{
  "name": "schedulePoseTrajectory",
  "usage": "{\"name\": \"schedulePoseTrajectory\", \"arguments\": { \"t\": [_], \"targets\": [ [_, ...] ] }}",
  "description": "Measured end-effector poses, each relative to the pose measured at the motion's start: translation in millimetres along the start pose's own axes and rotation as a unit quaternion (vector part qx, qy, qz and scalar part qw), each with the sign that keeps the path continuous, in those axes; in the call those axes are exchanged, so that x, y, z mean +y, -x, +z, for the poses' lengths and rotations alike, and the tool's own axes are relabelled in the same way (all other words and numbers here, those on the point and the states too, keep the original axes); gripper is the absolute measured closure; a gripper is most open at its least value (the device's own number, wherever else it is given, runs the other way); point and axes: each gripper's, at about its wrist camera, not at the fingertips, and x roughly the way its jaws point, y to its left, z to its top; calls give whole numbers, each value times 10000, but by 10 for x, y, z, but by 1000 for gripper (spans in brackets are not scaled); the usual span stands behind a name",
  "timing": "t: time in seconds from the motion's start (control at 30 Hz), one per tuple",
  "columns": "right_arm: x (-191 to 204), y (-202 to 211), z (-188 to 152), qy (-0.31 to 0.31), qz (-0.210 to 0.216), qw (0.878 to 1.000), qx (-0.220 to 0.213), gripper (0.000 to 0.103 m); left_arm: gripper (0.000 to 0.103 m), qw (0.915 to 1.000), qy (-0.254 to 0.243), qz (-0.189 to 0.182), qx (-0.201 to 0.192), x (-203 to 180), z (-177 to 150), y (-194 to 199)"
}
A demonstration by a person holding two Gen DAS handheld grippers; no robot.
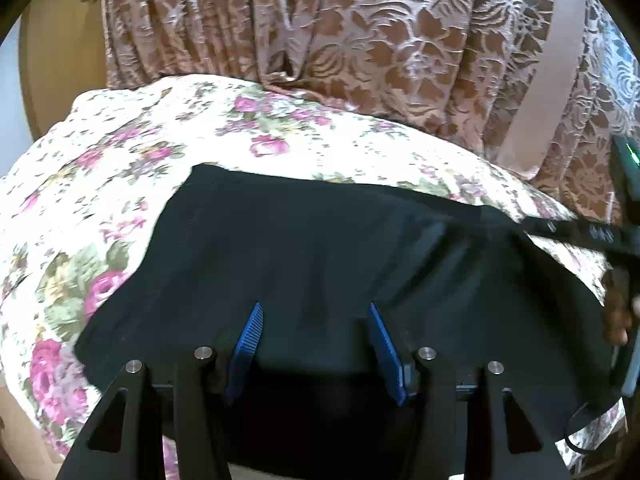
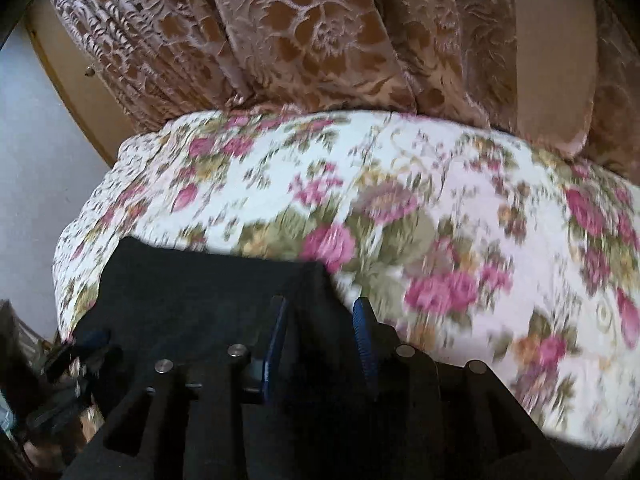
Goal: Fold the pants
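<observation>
Pants (image 1: pixel 320 248), dark and nearly black, lie flattened across a bed with a floral cover (image 1: pixel 132 148), and both tools work at their near edge. Starting at the left hand-held gripper (image 1: pixel 316 336): its blue pads (image 1: pixel 250 332) stand well apart over the cloth, nothing pinched between them, the fabric spreading smoothly ahead of the tips. The right hand-held gripper (image 2: pixel 322 332) sits at the garment's right-hand end, where a raised corner of dark cloth (image 2: pixel 316 276) bunches just ahead of the tips; its pads are partly apart, and cloth lies in the gap, but the blur and the darkness do not show whether they press on it, so the grip cannot be told. In the left wrist view the right tool appears at the far right edge with the person's fingers (image 1: pixel 618 312) on it, and the pants pull to a taut point towards it.

Judging from this, the step in hand looks like taking hold of the edge for a fold. To do it well, each tool should probably bite a full layer of the edge rather than a loose wrinkle, both should lift evenly, and the cloth should stay stretched between them so that it lands without creases. A shallow pinch on that bunched corner risks slipping. Beyond the bed hangs a brown patterned curtain (image 2: pixel 320 40).
</observation>
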Motion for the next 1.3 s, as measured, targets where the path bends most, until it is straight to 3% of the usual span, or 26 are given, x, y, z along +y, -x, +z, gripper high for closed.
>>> {"name": "schedulePoseTrajectory", "arguments": {
  "t": [0.1,0.23,0.37,0.7,0.97,1.13,1.3],
  "targets": [
    [-15,-78,-223,-154,-7,9996,224,67,48,9988,72,397,294,98,-67,-120],
    [-158,-210,-336,-476,-87,9983,332,76,46,9988,-23,445,211,74,-92,-114],
    [-152,7,-318,-593,-4,9982,77,74,46,9998,119,174,-6,18,-28,51],
    [-172,755,-776,-456,-1117,9914,-517,65,46,9996,-25,-36,-295,-251,35,373],
    [-601,1068,-975,-1408,-1478,9756,-805,65,46,9984,-298,-138,-469,-396,-134,626],
    [-583,1153,-1047,-1475,-1404,9751,-874,64,46,9992,46,-45,-398,-195,-183,656],
    [-449,1195,-1237,-1262,-1100,9828,-780,64,46,9970,654,71,-419,352,-253,796]
  ]
}}
